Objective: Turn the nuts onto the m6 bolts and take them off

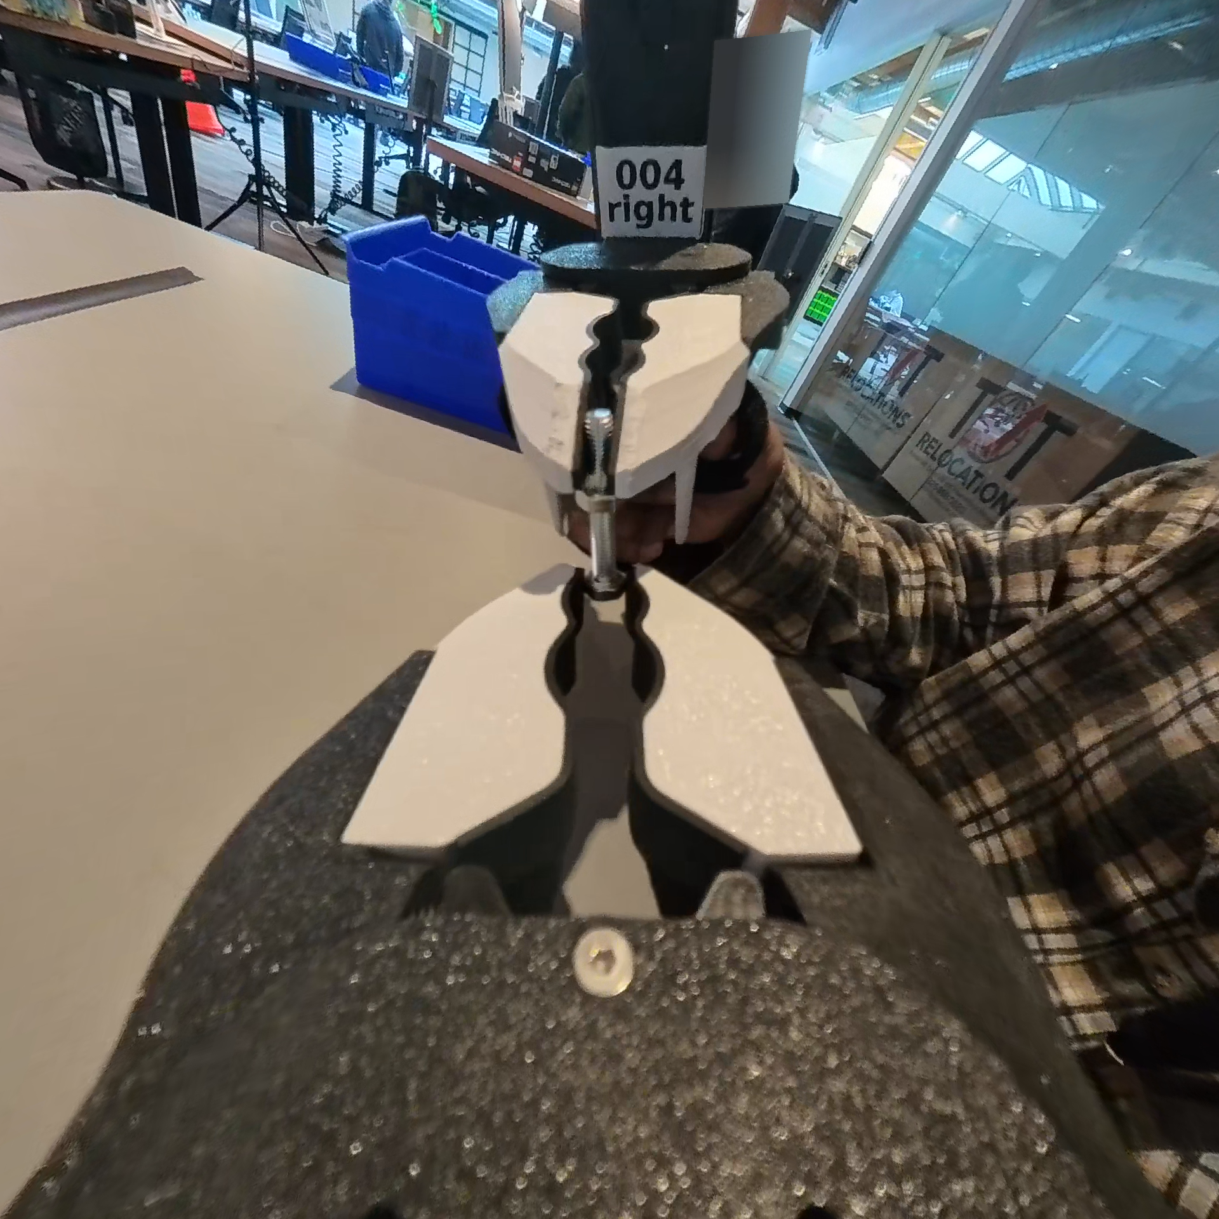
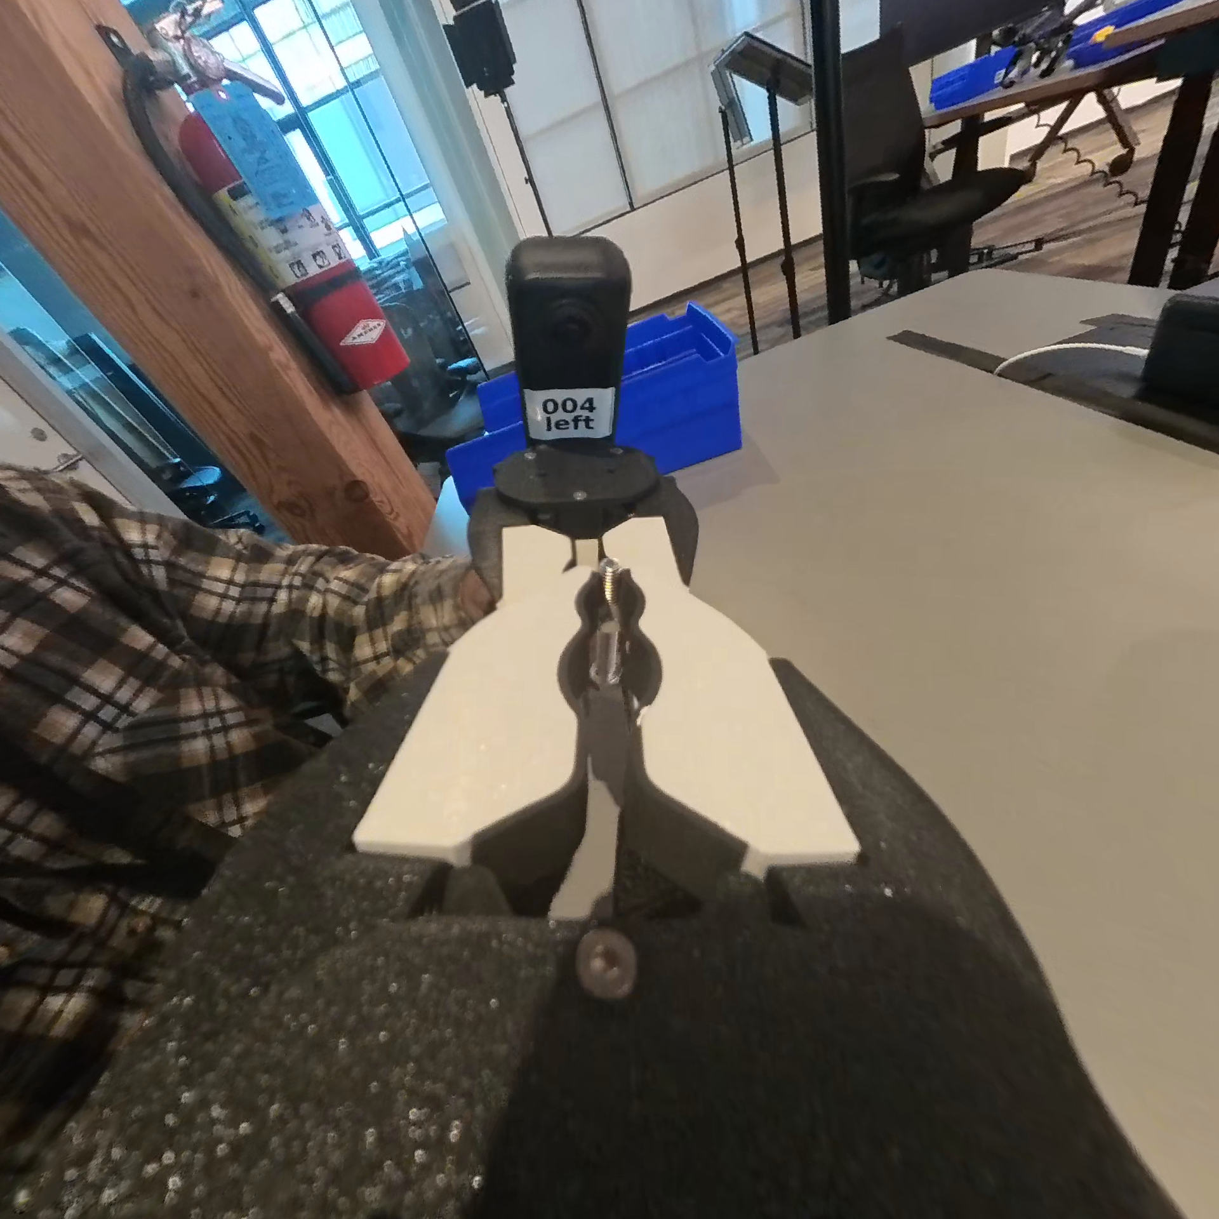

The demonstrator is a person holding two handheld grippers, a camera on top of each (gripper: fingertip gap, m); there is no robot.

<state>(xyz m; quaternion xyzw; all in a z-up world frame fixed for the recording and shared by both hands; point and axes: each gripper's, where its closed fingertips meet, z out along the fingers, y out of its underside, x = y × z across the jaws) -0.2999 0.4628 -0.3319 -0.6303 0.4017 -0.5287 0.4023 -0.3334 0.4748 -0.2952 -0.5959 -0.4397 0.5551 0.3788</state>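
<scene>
Up close, tip to tip above the pale grey tabletop (image 1: 198, 462): left gripper (image 1: 601, 587) with white fingers (image 1: 501, 712) drawn narrow, pads pressed on a small silver hex nut (image 1: 601, 584) at the very tips. Threaded through that nut, a silver steel M6 bolt (image 1: 599, 501), running straight away from the nut into the opposite tool. Pinched along that bolt's shank, right gripper (image 2: 610, 650), also nearly closed, its white fingers (image 2: 501, 725) clamped on the metal, bolt end poking out past the nut toward the left tool's black body. Behind the bolt, a hand and a plaid flannel sleeve (image 1: 989, 659). Farther beyond the bolt, on the same tabletop, a blue plastic parts bin (image 1: 422, 330). Well beyond the bin, a red fire extinguisher (image 2: 330, 283) on a wooden post.
</scene>
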